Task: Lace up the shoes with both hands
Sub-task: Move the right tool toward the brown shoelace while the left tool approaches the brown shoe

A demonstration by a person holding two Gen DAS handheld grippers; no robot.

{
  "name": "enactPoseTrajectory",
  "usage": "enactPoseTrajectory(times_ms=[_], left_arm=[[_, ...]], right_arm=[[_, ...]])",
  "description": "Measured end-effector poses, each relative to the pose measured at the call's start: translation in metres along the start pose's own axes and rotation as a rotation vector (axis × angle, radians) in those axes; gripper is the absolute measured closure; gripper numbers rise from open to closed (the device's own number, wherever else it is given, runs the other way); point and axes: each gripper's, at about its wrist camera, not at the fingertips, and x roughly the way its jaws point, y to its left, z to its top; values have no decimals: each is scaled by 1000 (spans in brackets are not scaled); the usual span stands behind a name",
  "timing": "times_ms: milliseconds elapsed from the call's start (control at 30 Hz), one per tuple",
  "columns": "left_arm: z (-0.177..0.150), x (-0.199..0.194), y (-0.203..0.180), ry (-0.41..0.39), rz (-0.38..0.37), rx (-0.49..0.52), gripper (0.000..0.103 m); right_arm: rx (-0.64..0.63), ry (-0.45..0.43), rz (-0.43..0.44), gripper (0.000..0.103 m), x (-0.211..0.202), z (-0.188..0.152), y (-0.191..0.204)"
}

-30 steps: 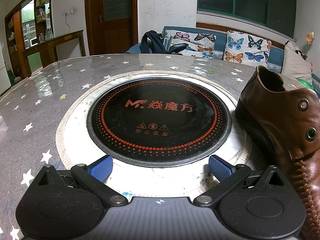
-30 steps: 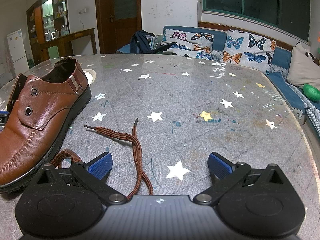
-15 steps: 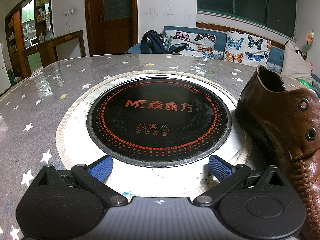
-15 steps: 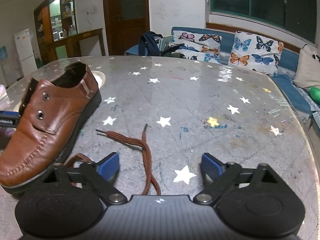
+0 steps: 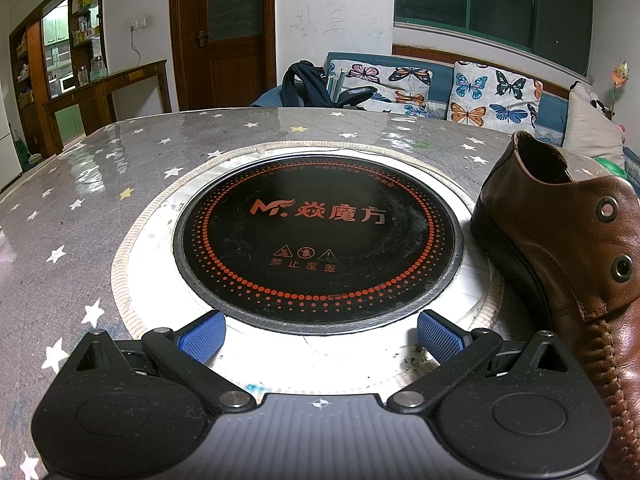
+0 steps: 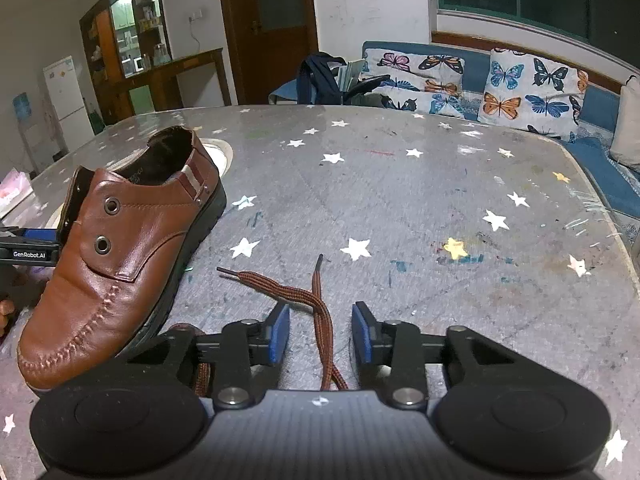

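Note:
A brown leather shoe (image 6: pixel 132 240) with empty metal eyelets stands on the star-patterned table, left of my right gripper (image 6: pixel 320 322). A brown lace (image 6: pixel 296 292) lies loose on the table beside the shoe, its two ends crossing. One strand runs between the right gripper's blue pads (image 6: pixel 280 332). Those jaws are closing, with a gap still on each side of the strand. In the left wrist view the shoe (image 5: pixel 560 248) is at the right, beside my open left gripper (image 5: pixel 320 334), which holds nothing. The lace's far part is hidden under the right gripper's body.
A round black induction hob (image 5: pixel 316 240) in a white ring is set into the table (image 6: pixel 440 208), just ahead of the left gripper. Behind the table's far edge are a chair with a dark bag (image 6: pixel 320 76) and a sofa with butterfly cushions (image 6: pixel 532 88).
The right gripper's jaws have narrowed from wide apart to a small gap around the lace strand, and it has shifted slightly toward the lace. The left gripper has not moved.

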Motion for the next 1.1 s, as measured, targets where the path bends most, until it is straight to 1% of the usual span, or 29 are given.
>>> enactPoseTrajectory(times_ms=[33, 100, 167, 233, 300, 333, 367, 400, 533, 600, 667, 733, 767, 833, 933, 1033, 1100], left_arm=[[0, 0, 0, 0, 0, 0, 0], [0, 0, 0, 0, 0, 0, 0], [0, 0, 0, 0, 0, 0, 0], [1, 1, -1, 0, 1, 1, 0], [-2, 3, -1, 0, 2, 3, 0], [-2, 3, -2, 0, 3, 4, 0], [-1, 2, -2, 0, 4, 5, 0], [-1, 2, -2, -1, 5, 7, 0], [-1, -5, -4, -1, 29, -7, 0], [-3, -10, -4, 2, 35, -21, 0], [-5, -15, -4, 8, 35, -30, 0], [-7, -20, -5, 16, 30, -35, 0], [-8, -23, -6, 19, 24, -35, 0], [-10, -30, -9, 21, 21, -33, 0], [-11, -39, -14, 22, 19, -28, 0], [-13, -49, -19, 18, 10, -21, 0], [-14, -57, -22, 11, 3, -17, 0]], right_arm=[[-4, -2, -1, 83, -1, 0, 1], [-9, -8, -4, 89, -2, 0, 3], [-15, -17, -25, 94, -1, -1, 5], [-13, -18, -31, 91, -2, -2, 6], [-12, -22, -32, 79, -4, -4, 8], [-17, -26, -38, 76, -6, -5, 10], [-22, -30, -42, 70, -8, -6, 12], [-23, -33, -43, 62, -10, -7, 13], [-22, -43, -44, 56, -19, -11, 18], [-14, -41, -44, 42, -22, -13, 21], [-19, -46, -46, 40, -27, -16, 24], [-21, -53, -51, 30, -31, -18, 27], [-20, -57, -52, 22, -33, -19, 29], [-18, -63, -52, 20, -37, -21, 33], [-11, -71, -60, 11, -42, -25, 38], [-7, -78, -67, 9, -46, -29, 42], [-6, -83, -69, 4, -50, -31, 45]])
